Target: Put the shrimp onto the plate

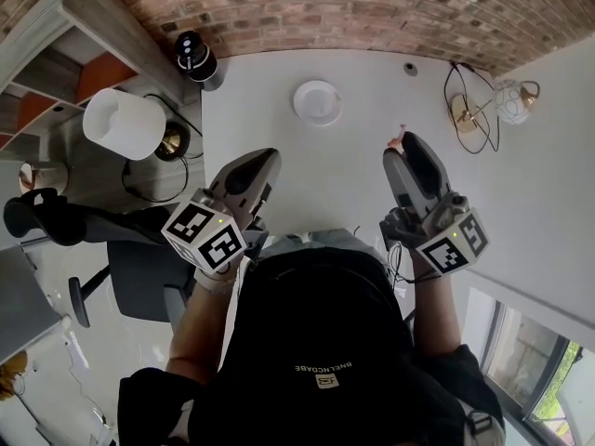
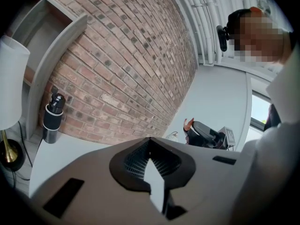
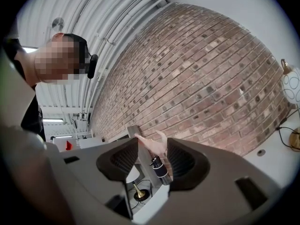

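A small white plate [image 1: 317,101] lies on the white table [image 1: 353,175], toward the brick wall. My right gripper [image 1: 401,147] hovers to the plate's right and nearer to me, shut on a pale pink shrimp [image 1: 397,139]. In the right gripper view the shrimp [image 3: 153,146] sits pinched between the two dark pads, its tail sticking up. The left gripper view catches the same shrimp [image 2: 188,124] at the right gripper's tip. My left gripper [image 1: 269,159] hangs over the table's left front, jaws together and empty.
A black bottle [image 1: 194,57] stands at the table's back left corner. A white lamp [image 1: 124,123] sits on the shelf unit to the left. A brass lamp base with a black cord [image 1: 462,111] and a round ornament [image 1: 512,100] occupy the back right.
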`<state>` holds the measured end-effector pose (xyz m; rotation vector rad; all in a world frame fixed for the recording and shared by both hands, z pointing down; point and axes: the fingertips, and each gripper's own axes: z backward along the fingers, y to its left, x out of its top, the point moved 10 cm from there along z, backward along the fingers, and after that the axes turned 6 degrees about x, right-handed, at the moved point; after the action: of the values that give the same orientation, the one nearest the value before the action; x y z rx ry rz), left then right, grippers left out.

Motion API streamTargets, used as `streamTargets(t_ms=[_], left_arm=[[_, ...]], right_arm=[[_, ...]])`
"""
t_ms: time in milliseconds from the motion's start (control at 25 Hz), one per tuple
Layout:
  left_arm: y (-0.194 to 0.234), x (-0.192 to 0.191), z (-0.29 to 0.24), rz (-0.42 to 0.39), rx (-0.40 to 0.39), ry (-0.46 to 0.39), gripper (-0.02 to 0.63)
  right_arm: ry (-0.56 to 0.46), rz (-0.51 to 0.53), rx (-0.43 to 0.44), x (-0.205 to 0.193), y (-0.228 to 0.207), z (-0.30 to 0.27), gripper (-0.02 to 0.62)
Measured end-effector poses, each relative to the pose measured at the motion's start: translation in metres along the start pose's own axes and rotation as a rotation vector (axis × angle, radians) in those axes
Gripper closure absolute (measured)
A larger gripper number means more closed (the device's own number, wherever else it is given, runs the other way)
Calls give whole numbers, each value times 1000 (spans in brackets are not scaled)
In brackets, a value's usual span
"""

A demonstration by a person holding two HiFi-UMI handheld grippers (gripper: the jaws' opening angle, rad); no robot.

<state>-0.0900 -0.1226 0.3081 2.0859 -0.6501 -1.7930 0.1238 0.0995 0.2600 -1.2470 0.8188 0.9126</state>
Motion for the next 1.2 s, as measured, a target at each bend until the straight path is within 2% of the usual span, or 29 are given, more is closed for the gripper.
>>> streamTargets(t_ms=[760, 1200], left_arm=[[-4, 12, -32, -24, 91, -34, 603], [-4, 10, -30, -13, 186, -54, 603]], right_arm=[[-1, -33, 83, 14, -61, -23, 402], [60, -46, 140, 11, -97, -49, 402]])
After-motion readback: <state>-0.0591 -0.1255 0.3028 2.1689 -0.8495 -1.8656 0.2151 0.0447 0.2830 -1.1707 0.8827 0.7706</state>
